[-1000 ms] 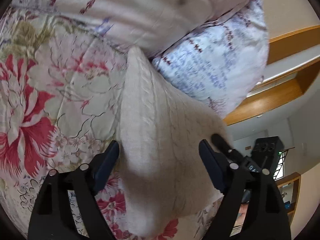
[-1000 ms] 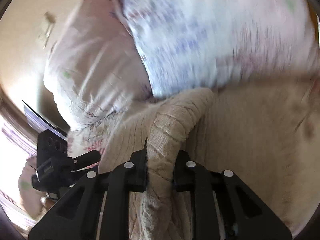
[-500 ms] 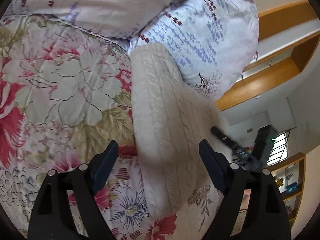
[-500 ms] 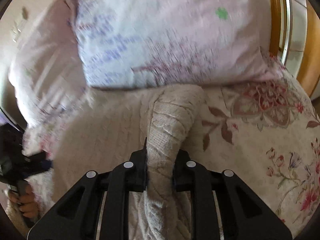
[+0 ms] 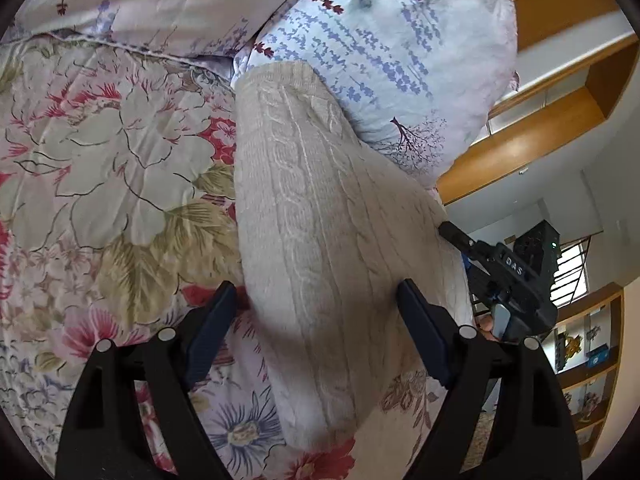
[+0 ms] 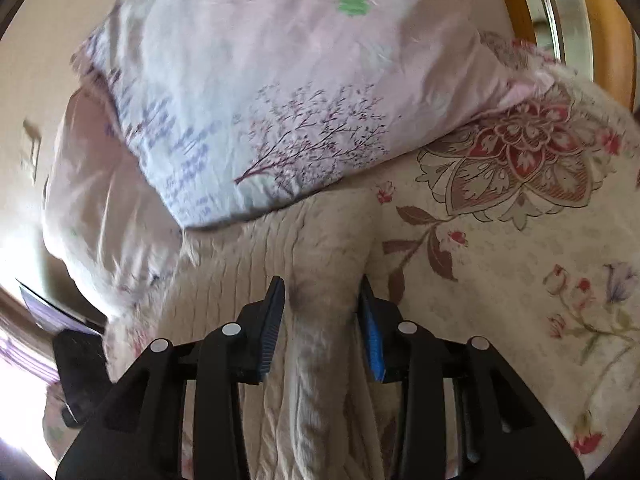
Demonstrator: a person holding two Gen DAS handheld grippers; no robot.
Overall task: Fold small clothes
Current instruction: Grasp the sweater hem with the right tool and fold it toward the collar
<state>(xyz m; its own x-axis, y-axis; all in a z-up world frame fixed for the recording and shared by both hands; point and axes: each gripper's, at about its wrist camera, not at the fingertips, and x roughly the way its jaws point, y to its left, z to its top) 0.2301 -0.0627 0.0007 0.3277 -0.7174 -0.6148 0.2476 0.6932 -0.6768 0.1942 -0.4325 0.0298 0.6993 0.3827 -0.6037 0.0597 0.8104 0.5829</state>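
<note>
Right wrist, sweater (image 6: 320,272) btwn opening tongs (image 6: 322,300)

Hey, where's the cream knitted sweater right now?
The cream knitted sweater lies on the floral bedspread, its far end against the lavender-print pillow. In the left wrist view it runs up the middle, between that gripper's open jaws.

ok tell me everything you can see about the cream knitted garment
The cream knitted garment is a soft cable-knit piece, apparently wool or similar yarn, with raised braid patterns running along its length. It lies on the floral bedspread, its far end against the lavender-print pillow. A folded ridge of it runs between the fingers of the right gripper, whose jaws have just been opening and no longer pinch it. The left gripper stands open astride it, not clamping.
</note>
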